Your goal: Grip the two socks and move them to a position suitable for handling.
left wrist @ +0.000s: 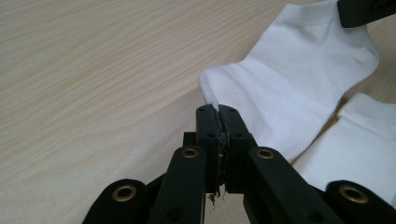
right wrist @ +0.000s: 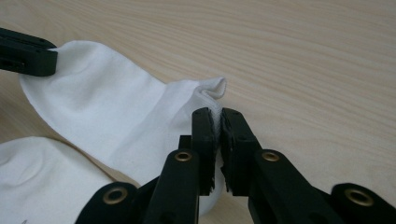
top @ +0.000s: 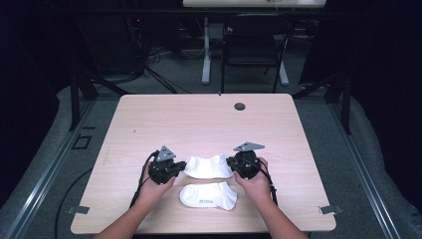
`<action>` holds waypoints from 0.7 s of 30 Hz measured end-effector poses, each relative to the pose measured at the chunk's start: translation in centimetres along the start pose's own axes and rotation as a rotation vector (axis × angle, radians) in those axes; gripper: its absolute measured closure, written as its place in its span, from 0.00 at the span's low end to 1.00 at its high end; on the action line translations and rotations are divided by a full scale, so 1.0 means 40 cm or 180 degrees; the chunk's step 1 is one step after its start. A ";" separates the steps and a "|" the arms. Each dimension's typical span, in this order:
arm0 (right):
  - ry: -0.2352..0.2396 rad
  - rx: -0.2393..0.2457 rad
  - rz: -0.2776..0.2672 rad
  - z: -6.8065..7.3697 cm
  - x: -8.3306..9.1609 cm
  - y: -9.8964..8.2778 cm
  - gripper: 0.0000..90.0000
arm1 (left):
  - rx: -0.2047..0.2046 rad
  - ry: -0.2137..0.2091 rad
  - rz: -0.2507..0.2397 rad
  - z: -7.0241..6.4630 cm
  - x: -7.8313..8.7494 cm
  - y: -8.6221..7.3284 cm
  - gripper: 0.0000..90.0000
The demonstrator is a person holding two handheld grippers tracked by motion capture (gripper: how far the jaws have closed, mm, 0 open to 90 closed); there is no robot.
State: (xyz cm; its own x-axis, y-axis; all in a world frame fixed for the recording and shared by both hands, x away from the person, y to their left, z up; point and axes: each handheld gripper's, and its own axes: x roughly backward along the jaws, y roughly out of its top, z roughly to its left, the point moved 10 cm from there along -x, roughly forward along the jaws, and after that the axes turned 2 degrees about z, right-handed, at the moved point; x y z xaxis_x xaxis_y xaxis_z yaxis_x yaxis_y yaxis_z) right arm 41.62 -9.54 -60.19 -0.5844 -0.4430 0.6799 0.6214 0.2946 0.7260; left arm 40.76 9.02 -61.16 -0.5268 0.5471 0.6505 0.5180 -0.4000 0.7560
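Far sock (top: 208, 166): white knit, soft and near weightless, no stiffness, so it sags between grips; pinch a fold at each end, as now. Left claw (top: 180, 167) is clamped tight on one end's edge, right claw (top: 230, 163) on the other, sock stretched between them just over the pale wood counter (top: 209, 119). Second sock (top: 209, 195) lies flat nearer the person.

The counter (top: 199, 119) is a pale wooden top with a small round hole (top: 240, 106) near its far edge. Two white socks lie on its near half: the far sock (top: 208, 167), and the near sock (top: 208, 195) just beside it.
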 end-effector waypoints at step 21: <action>-0.0032 0.0355 -0.0110 0.057 0.066 -0.027 0.94 | -0.0272 0.0066 -0.0098 -0.051 0.056 -0.007 0.97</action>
State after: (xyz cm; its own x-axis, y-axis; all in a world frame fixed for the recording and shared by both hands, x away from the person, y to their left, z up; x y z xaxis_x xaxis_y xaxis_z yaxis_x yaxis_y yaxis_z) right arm 38.21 -9.10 -58.94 -0.6100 -0.4463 0.6547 0.5390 0.3719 0.7557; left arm 38.05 8.86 -59.78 -0.5560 0.5452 0.6274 0.4424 -0.4449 0.7787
